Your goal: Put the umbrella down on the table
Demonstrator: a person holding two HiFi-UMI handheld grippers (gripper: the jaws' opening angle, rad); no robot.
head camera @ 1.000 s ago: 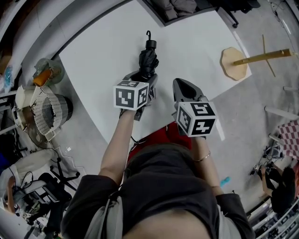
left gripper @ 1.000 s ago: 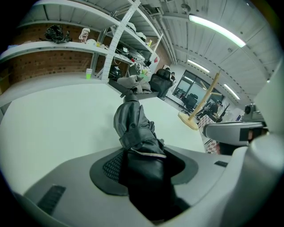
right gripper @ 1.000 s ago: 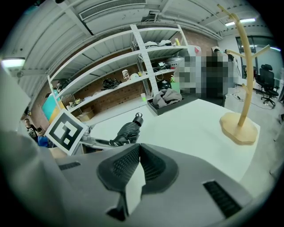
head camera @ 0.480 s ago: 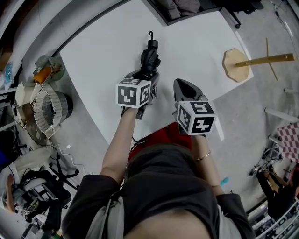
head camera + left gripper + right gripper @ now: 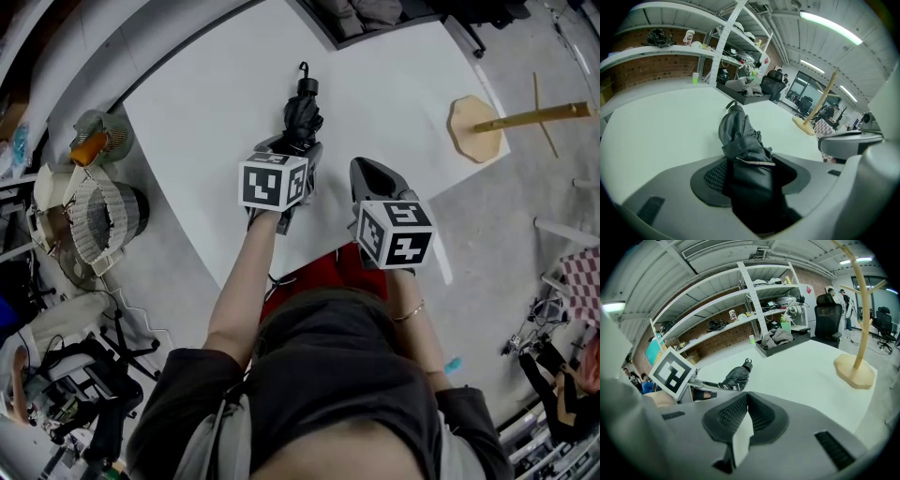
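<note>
A folded black umbrella [image 5: 302, 111] lies on the white table [image 5: 206, 94], its handle loop pointing to the far edge. My left gripper [image 5: 298, 146] is at its near end. In the left gripper view the umbrella [image 5: 739, 136] runs out between the two pads. The left gripper [image 5: 752, 164] has its jaws opening, and its pads stand beside the fabric without squeezing it. My right gripper [image 5: 363, 169] hovers just to the right, shut and empty. In the right gripper view its pads meet at the tips [image 5: 746, 397], and the umbrella [image 5: 736, 375] lies to the left.
A wooden stand with a round base [image 5: 473, 127] sits at the table's right corner, and shows again in the right gripper view [image 5: 855, 371]. A dark tray with cloth [image 5: 780, 341] lies at the far edge. A fan and wire basket [image 5: 98, 220] stand on the floor, left.
</note>
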